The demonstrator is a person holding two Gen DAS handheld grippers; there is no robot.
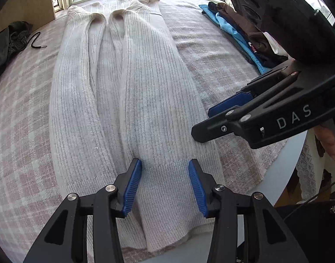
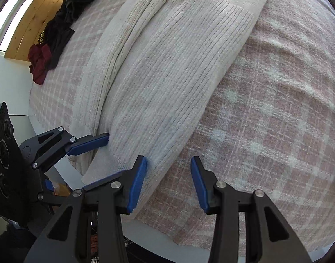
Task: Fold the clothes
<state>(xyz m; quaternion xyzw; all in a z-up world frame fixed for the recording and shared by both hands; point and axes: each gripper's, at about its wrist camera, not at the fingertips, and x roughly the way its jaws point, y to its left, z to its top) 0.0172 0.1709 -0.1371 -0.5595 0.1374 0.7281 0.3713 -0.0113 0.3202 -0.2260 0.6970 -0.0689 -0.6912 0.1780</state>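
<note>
Your left gripper point(image 1: 165, 184) hangs with its jaws spread wide over the near hem of the sweater point(image 1: 128, 100), holding nothing, and your right gripper point(image 2: 168, 182) is just as wide apart and empty, straddling the sweater's right edge where it meets the blanket point(image 2: 277, 120). The right gripper's body reads "DAS" in the left view. The sweater lies lengthwise on the blanket, sleeves folded inward, with a dark pile point(image 1: 7, 37) far left and folded clothes point(image 1: 237, 30) far right.
</note>
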